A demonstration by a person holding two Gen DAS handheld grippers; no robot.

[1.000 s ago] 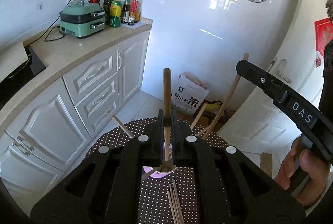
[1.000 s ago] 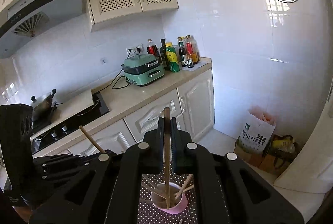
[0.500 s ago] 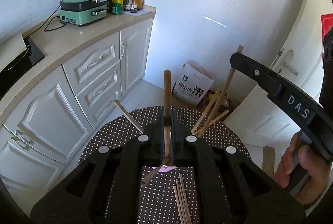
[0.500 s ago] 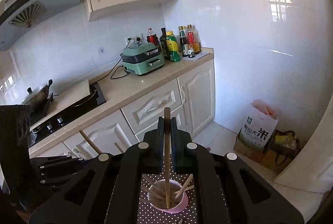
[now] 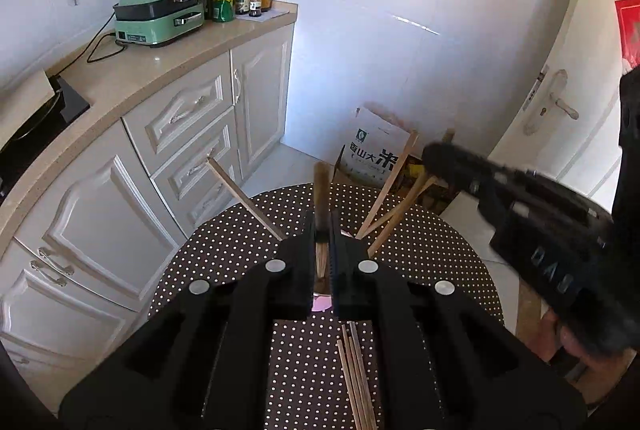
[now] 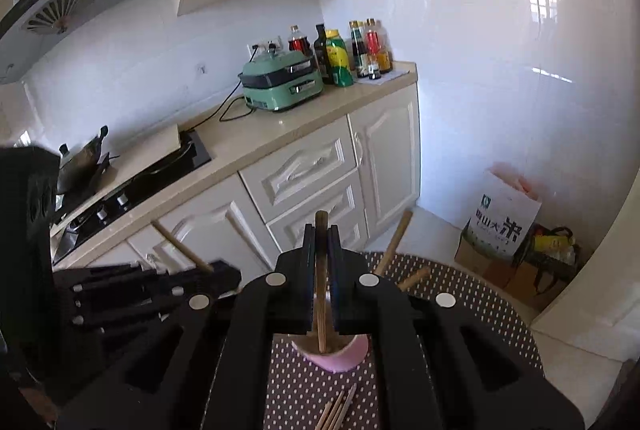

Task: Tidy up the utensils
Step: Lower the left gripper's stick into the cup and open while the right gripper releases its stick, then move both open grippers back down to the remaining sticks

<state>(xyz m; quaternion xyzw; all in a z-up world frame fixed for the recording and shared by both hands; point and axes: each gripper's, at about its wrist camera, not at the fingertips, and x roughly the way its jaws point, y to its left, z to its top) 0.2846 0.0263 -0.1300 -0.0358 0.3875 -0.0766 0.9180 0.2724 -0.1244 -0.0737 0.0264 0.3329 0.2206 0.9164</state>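
Observation:
My left gripper (image 5: 321, 226) is shut on an upright wooden chopstick (image 5: 321, 186), right above a pink cup (image 5: 322, 304) that its jaws mostly hide. My right gripper (image 6: 321, 234) is shut on another chopstick (image 6: 320, 310), whose lower end is inside the pink cup (image 6: 336, 356). Several chopsticks (image 5: 390, 186) lean out of the cup. A loose bundle of chopsticks (image 5: 354, 370) lies on the polka-dot table (image 5: 420, 250) in front of it. The right gripper's body (image 5: 520, 214) shows blurred at the right of the left wrist view, and the left gripper's body (image 6: 140, 294) at the left of the right wrist view.
A counter (image 6: 280, 134) with white cabinets runs along the left, bearing a green electric cooker (image 6: 280, 86), bottles (image 6: 340, 54) and a stove (image 6: 132, 186). A rice bag (image 6: 500, 226) and boxes sit on the floor past the table. A door (image 5: 560, 102) stands at the right.
Both grippers have sunk toward the cup with their chopsticks still gripped. In the left wrist view the right gripper's body has dropped lower.

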